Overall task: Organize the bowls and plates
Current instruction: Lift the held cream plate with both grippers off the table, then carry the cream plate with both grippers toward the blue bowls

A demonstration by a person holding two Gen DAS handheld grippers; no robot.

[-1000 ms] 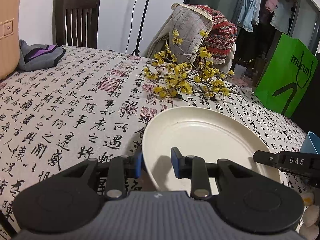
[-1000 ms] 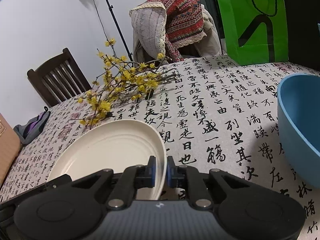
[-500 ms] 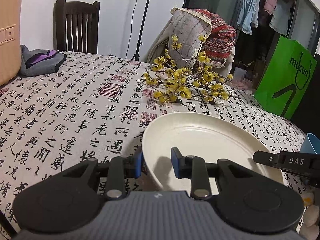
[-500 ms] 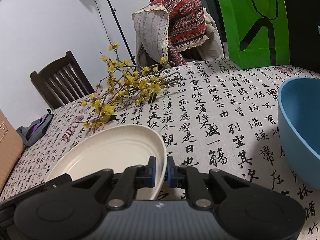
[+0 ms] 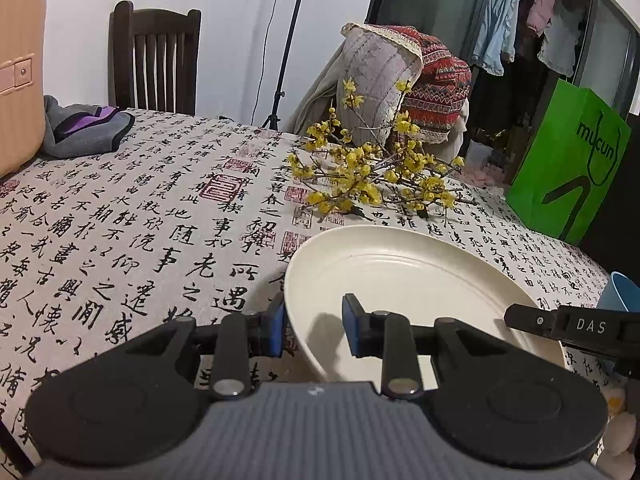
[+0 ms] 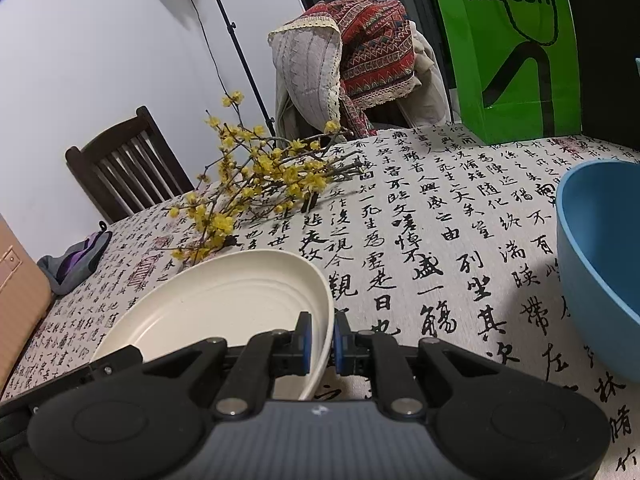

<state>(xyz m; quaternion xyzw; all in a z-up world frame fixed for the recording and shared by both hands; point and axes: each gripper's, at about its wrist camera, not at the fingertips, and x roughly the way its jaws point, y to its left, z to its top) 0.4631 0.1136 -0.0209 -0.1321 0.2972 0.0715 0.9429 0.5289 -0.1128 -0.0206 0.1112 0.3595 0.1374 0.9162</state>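
Right wrist view: the right gripper (image 6: 319, 340) is clamping its blue pads on the right rim of a round cream-white plate (image 6: 224, 304), one pad inside, one outside. In the left wrist view, the left gripper (image 5: 313, 330) is straddling the plate's (image 5: 400, 276) opposite rim with its jaws apart, the outer pad touching, the inner one showing a gap. The plate is tilting between both grippers, over a calligraphy-printed tablecloth (image 6: 440, 216). A deep sky-blue bowl (image 6: 600, 264) is standing to the right, nearer the right gripper and likely the next stop. In view: one plate, one bowl, one spray of yellow blossoms (image 6: 256, 184).
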